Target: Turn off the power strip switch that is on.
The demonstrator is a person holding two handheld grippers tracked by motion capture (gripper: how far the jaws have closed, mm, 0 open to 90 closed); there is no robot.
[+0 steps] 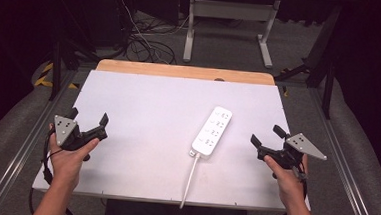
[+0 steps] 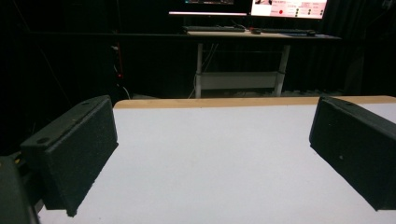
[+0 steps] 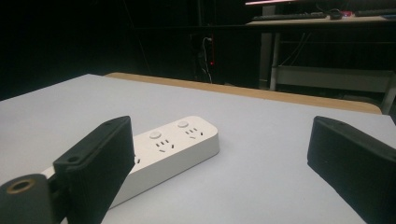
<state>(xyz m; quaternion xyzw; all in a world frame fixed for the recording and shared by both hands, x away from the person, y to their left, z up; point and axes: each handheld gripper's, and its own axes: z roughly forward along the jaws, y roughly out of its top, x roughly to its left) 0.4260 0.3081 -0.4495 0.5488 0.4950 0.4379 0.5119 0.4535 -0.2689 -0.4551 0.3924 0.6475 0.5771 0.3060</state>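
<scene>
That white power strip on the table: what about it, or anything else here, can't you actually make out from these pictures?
- Power strip, high view: its socket markings are too small to read.
- Its cable, high view: it drops over the table's near edge, so its end is hidden.
- Power strip, right gripper view: the near end is hidden behind that gripper's left jaw.
- Monitor, left gripper view: cut off by the top edge, its text blurred.

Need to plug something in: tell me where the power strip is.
In the high view the white power strip lies flat right of the table's centre, its cord running off the near edge. The right gripper is its nearest neighbour.
</scene>
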